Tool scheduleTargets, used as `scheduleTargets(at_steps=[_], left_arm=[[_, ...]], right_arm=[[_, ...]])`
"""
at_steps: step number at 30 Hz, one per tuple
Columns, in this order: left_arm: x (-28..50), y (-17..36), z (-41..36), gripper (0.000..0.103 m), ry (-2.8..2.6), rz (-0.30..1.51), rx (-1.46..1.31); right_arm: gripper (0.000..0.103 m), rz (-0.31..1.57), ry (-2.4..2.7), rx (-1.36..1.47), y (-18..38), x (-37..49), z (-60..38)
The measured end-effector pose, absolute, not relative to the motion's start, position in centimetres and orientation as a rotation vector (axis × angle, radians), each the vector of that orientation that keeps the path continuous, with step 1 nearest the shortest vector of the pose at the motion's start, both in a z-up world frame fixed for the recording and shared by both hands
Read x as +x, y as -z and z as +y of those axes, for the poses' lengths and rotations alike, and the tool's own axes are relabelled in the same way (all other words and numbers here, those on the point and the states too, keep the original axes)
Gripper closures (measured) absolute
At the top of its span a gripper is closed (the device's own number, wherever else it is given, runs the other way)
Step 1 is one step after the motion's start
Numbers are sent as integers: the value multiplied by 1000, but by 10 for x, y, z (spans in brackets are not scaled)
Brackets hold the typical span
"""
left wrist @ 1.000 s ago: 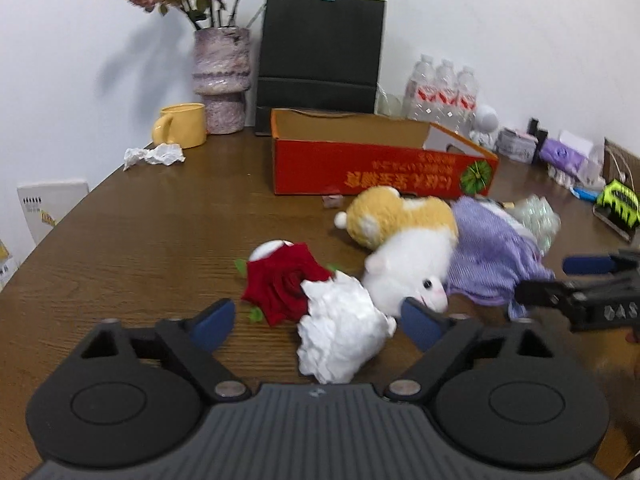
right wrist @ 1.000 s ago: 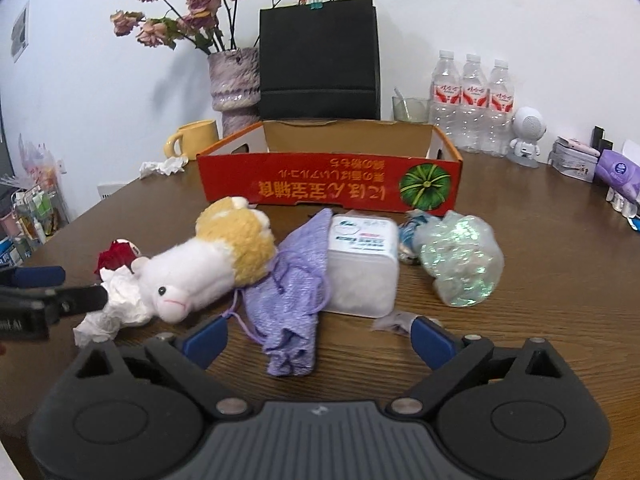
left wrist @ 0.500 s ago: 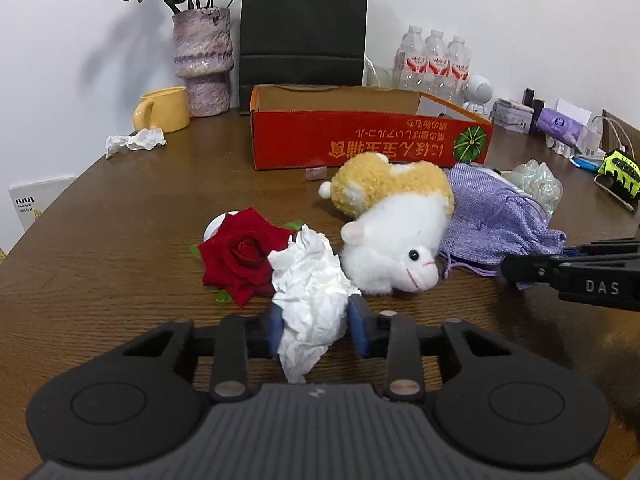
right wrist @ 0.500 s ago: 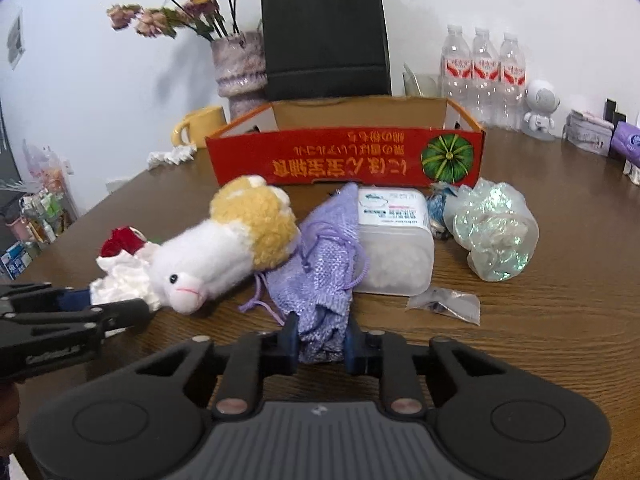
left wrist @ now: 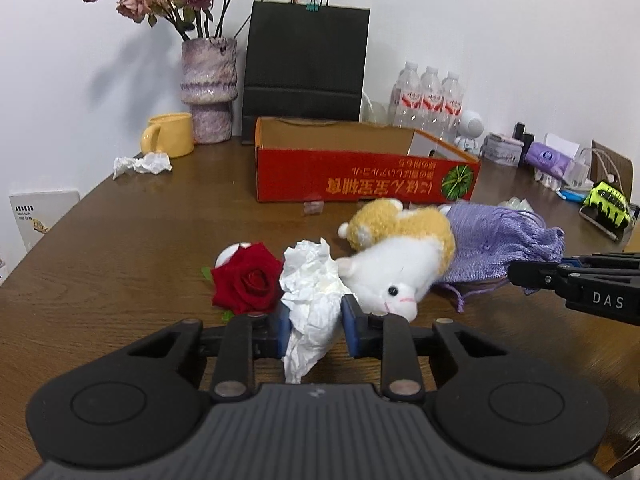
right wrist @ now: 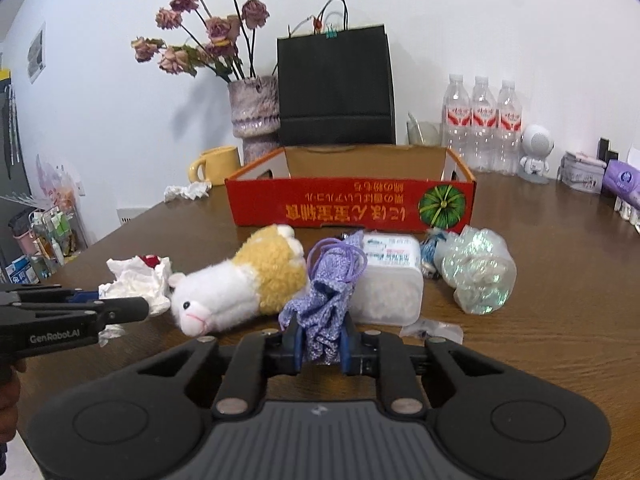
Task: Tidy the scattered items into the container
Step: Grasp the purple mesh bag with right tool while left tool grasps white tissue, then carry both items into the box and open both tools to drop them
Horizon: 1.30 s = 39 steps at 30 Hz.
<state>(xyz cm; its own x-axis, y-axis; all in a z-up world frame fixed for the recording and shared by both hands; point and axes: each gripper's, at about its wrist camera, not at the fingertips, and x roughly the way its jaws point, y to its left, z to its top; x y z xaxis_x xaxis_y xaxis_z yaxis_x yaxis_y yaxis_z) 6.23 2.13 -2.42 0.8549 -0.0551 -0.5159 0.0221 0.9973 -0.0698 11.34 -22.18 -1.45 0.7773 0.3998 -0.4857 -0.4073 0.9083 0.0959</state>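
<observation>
Bright, even light; fisheye-bent edges, dark corners.

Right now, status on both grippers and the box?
Left gripper shut on crumpled tissue. Right gripper shut on purple pouch. Red box open beyond both. Plush alpaca lies between.

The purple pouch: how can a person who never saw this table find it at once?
Start at the red cardboard box; in front of it lies a plush toy. The purple pouch leans beside it, clamped by the right gripper. Only it is knitted lilac with drawstrings.
</observation>
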Motion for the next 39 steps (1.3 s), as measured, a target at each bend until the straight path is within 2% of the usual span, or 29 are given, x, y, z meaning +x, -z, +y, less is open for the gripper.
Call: scheduleTargets(at_steps=[11, 22, 28, 33, 39], left_arm=[[80, -22, 26, 77, 71, 413, -75], [183, -72, 26, 76, 96, 297, -177], [249, -61, 32, 76, 90, 326, -241], [306, -40, 36, 76, 84, 418, -258], [349, -9, 29, 75, 54, 505, -179]], right_arm=[[89, 369, -438, 8, -32, 127, -236], [89, 275, -410, 38, -74, 210, -223], [89, 321, -408, 42, -60, 273, -209], [89, 415, -425, 38, -41, 334, -204], [89, 489, -414, 33, -19, 384, -198]])
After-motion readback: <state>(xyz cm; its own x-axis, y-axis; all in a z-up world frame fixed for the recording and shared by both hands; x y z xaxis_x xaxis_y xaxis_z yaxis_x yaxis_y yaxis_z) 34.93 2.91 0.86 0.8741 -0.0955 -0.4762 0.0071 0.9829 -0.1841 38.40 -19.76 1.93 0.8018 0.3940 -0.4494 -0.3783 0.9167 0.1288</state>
